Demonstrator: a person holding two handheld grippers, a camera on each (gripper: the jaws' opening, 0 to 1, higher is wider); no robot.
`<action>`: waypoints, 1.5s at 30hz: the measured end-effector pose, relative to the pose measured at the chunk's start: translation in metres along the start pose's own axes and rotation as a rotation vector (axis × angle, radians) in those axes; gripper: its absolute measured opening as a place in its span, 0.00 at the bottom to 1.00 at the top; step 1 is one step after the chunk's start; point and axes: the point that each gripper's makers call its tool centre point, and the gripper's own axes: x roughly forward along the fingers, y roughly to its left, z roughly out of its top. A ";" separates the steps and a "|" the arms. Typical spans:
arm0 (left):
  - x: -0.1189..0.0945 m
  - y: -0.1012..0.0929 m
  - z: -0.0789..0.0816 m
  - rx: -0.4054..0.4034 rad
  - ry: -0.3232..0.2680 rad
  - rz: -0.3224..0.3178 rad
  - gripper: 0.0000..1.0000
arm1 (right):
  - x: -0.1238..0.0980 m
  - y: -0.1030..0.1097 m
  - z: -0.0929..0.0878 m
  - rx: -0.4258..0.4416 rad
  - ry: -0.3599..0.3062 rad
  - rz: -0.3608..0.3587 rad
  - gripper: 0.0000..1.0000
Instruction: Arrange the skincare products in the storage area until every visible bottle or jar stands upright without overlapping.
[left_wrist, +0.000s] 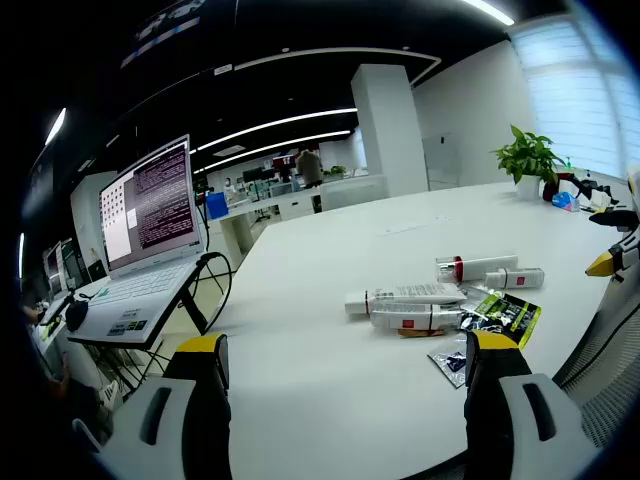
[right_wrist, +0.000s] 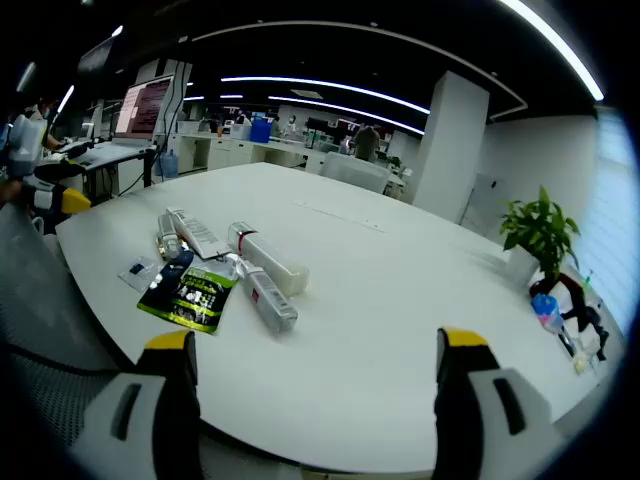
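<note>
White gripper (left_wrist: 345, 400) bodies, black jaws, yellow tips

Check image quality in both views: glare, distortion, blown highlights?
Left gripper view: window blown out, fisheye bends the ceiling light strips, tubes sharp. Right gripper view: table evenly lit with soft glare, ceiling dark, edges curved.

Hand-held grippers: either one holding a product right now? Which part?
Nothing held. The left hand-held gripper and right hand-held gripper are both open and empty; the tubes lie flat on the table, untouched.
</note>
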 end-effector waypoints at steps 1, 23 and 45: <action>0.000 0.000 0.000 0.002 -0.002 0.000 0.97 | 0.000 0.000 0.000 -0.001 0.001 -0.001 1.00; 0.001 0.001 -0.004 -0.006 0.004 -0.010 0.96 | 0.000 0.002 0.002 0.002 -0.006 0.008 1.00; 0.001 -0.007 -0.001 0.006 0.015 -0.030 0.97 | 0.001 0.001 0.000 0.009 0.006 0.005 1.00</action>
